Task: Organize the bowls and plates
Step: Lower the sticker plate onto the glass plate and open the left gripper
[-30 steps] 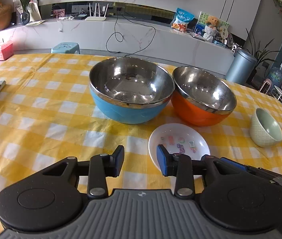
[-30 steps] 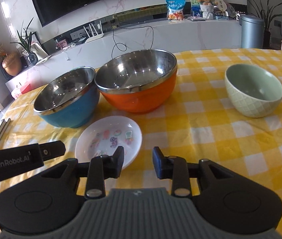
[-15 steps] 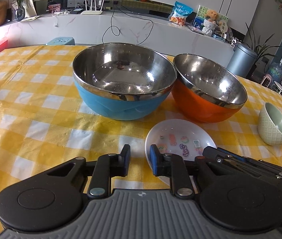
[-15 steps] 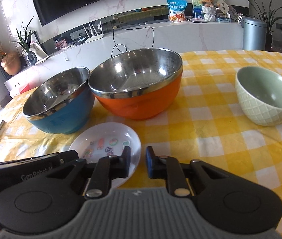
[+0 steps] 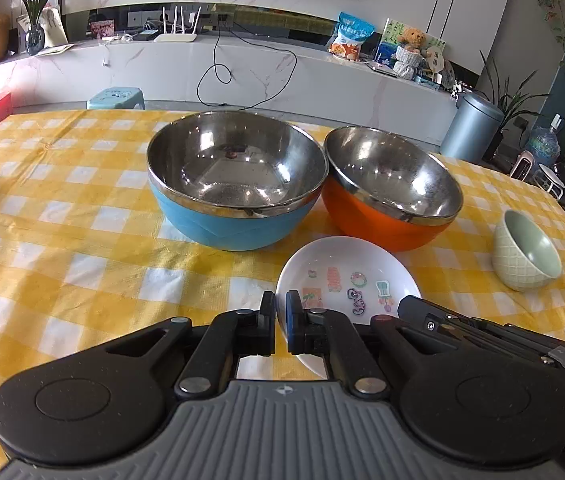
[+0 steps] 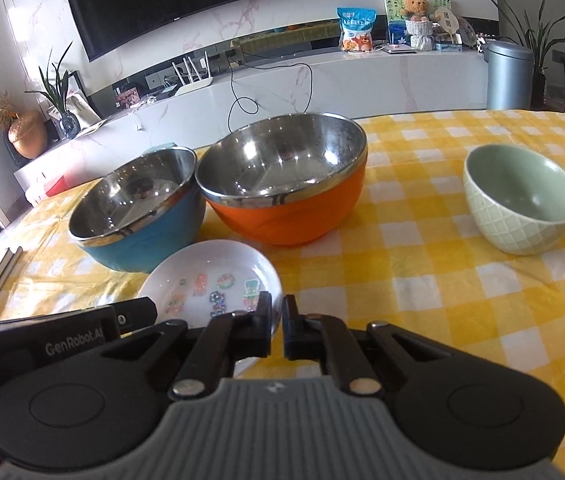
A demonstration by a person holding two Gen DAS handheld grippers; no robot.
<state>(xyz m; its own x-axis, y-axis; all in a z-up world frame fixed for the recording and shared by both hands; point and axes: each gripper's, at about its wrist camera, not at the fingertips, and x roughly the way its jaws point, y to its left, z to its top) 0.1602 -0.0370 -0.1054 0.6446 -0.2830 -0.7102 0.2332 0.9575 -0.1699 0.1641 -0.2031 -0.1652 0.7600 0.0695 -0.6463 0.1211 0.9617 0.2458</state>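
Left wrist view: your left claw (image 5: 281, 312) and right claw (image 6: 277, 316) each pinch the white plate's (image 5: 346, 260) rim.

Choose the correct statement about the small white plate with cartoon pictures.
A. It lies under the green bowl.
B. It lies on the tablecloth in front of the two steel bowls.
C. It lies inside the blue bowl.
B: the white plate lies flat on the yellow checked tablecloth, in front of the blue bowl and the orange bowl.

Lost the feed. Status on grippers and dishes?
Left gripper and right gripper nearly shut, empty. White plate, blue bowl, orange bowl, green bowl separate, unstacked. Nothing blocking.
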